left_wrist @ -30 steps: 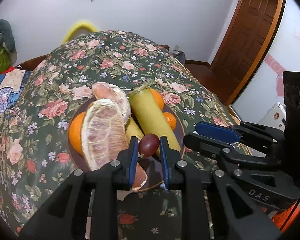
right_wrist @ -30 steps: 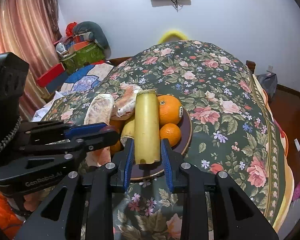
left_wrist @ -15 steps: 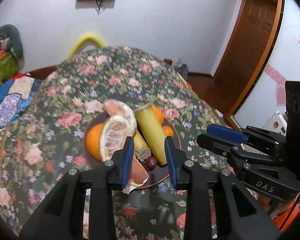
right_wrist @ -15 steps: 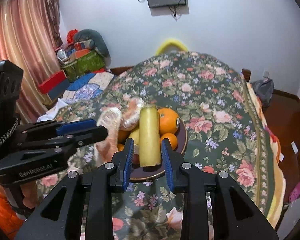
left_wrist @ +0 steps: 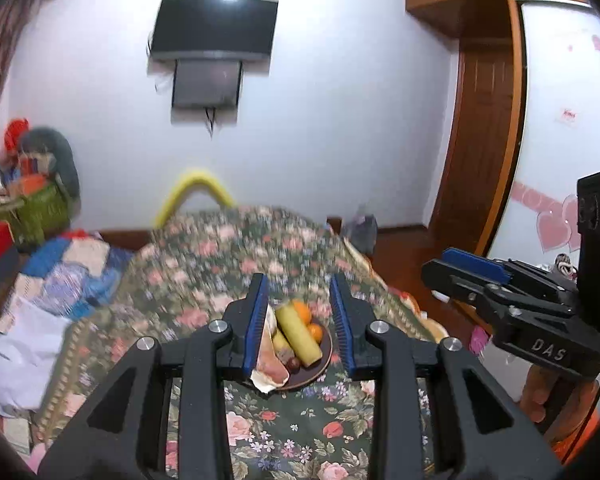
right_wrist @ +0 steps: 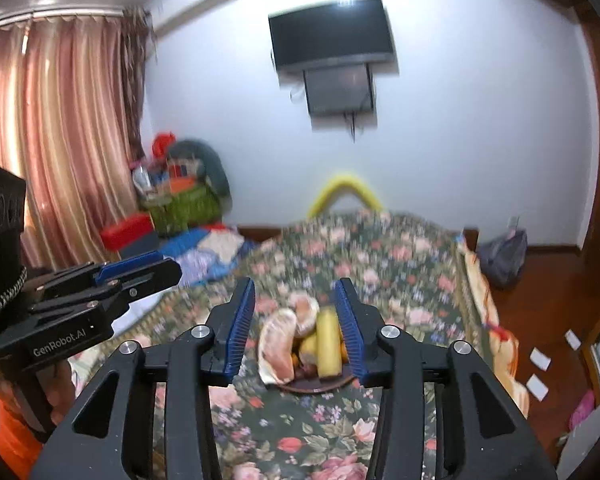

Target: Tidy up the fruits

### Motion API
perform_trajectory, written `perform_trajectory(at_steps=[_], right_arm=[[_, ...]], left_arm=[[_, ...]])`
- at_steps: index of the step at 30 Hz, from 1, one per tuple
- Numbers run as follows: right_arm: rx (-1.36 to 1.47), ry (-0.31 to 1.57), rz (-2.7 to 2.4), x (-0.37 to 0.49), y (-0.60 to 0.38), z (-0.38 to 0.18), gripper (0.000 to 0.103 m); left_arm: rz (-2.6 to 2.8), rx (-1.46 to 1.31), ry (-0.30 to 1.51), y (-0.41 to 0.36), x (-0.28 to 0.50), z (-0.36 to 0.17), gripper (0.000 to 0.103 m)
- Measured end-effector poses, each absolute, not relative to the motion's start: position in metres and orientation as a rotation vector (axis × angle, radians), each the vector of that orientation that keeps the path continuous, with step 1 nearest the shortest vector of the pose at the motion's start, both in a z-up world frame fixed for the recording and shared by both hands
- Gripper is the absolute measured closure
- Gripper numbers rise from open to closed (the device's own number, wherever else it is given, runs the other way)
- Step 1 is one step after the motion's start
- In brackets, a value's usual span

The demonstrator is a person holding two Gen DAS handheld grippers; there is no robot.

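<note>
A dark round plate (left_wrist: 325,354) sits on the floral tablecloth (left_wrist: 300,432), far below both grippers. It holds a yellow-green cane piece (left_wrist: 298,334), oranges (left_wrist: 302,308), peeled pomelo segments (left_wrist: 269,364) and a dark red grape (left_wrist: 294,365). My left gripper (left_wrist: 300,320) is open and empty, high above the plate. My right gripper (right_wrist: 296,328) is open and empty too; the plate (right_wrist: 320,387) with the pomelo (right_wrist: 278,346) and cane (right_wrist: 329,342) shows between its fingers. The right gripper also shows in the left wrist view (left_wrist: 466,270), and the left one in the right wrist view (right_wrist: 140,268).
The table (right_wrist: 380,248) reaches back to a white wall with a mounted TV (left_wrist: 214,28). A yellow chair back (left_wrist: 196,192) stands behind it. Bedding and boxes (left_wrist: 40,272) lie at the left, a wooden door (left_wrist: 484,140) at the right.
Both grippers have risen and pulled well back from the plate. The left gripper has opened wider; the grape it held a second ago lies on the plate.
</note>
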State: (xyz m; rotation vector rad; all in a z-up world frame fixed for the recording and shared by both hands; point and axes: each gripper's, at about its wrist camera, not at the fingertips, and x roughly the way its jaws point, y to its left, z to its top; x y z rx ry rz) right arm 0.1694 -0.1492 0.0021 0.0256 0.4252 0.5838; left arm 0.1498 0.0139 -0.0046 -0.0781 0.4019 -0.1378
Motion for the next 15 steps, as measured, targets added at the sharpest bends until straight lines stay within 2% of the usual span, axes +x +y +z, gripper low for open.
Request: perform_trajectory(at_steps=[7, 9, 11, 15], right_arm=[[0.047, 0.29, 0.55, 0.117, -0.161, 0.035, 0.049], [0.044, 0.27, 0.54, 0.108, -0.16, 0.037, 0.039], [0.041, 0.255, 0.526, 0.104, -0.159, 0.037, 0.034], [0.04, 0.237, 0.499, 0.1, -0.157, 0.034, 0.02]], left_arm=[[-0.093, -0.064, 0.263, 0.01, 0.09, 0.027, 0.039], [-0.09, -0.057, 0.244, 0.009, 0.08, 0.031, 0.035], [-0.088, -0.053, 0.232, 0.008, 0.072, 0.033, 0.025], [-0.068, -0.043, 0.21, 0.006, 0.059, 0.035, 0.014]])
